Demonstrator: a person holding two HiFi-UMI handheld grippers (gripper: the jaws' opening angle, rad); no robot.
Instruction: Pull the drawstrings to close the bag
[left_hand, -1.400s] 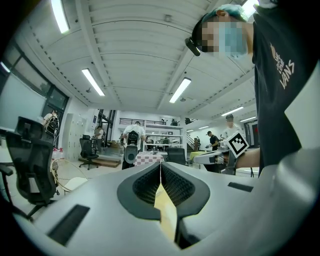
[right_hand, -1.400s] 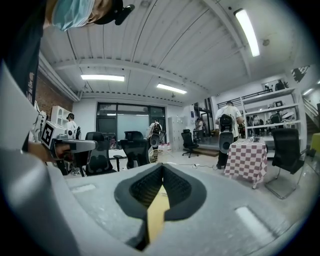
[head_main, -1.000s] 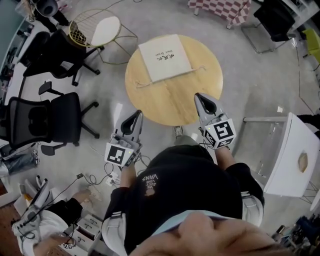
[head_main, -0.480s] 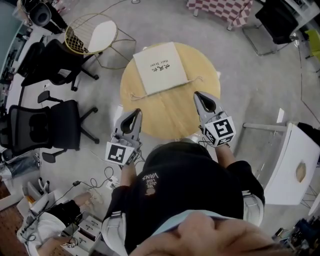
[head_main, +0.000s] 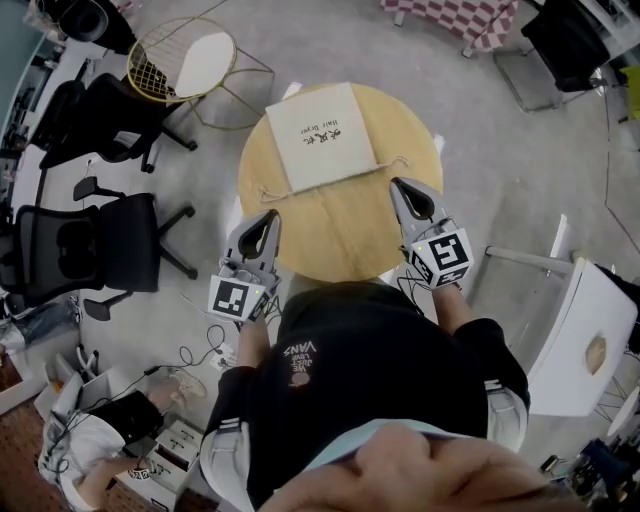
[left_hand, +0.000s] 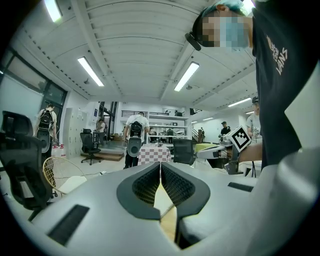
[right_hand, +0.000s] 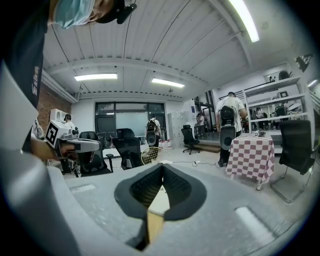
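Left claw (head_main: 267, 216): jaws pressed together with nothing between them, hovering over the near left edge of the table (head_main: 340, 225).
Right claw (head_main: 397, 184): jaws likewise closed and empty, over the near right part of the table.
Drawstrings: the left cord (head_main: 268, 192) lies just beyond the left claw's tip, and the right cord (head_main: 402, 161) just beyond the right claw's tip; neither is gripped.
Bag (head_main: 320, 122): pale cloth with small dark print, lying flat on the far half of the round wooden table, its open end facing the person.
Around: black office chairs (head_main: 90, 240) to the left, a wire chair (head_main: 190, 60) beyond them, grey floor.
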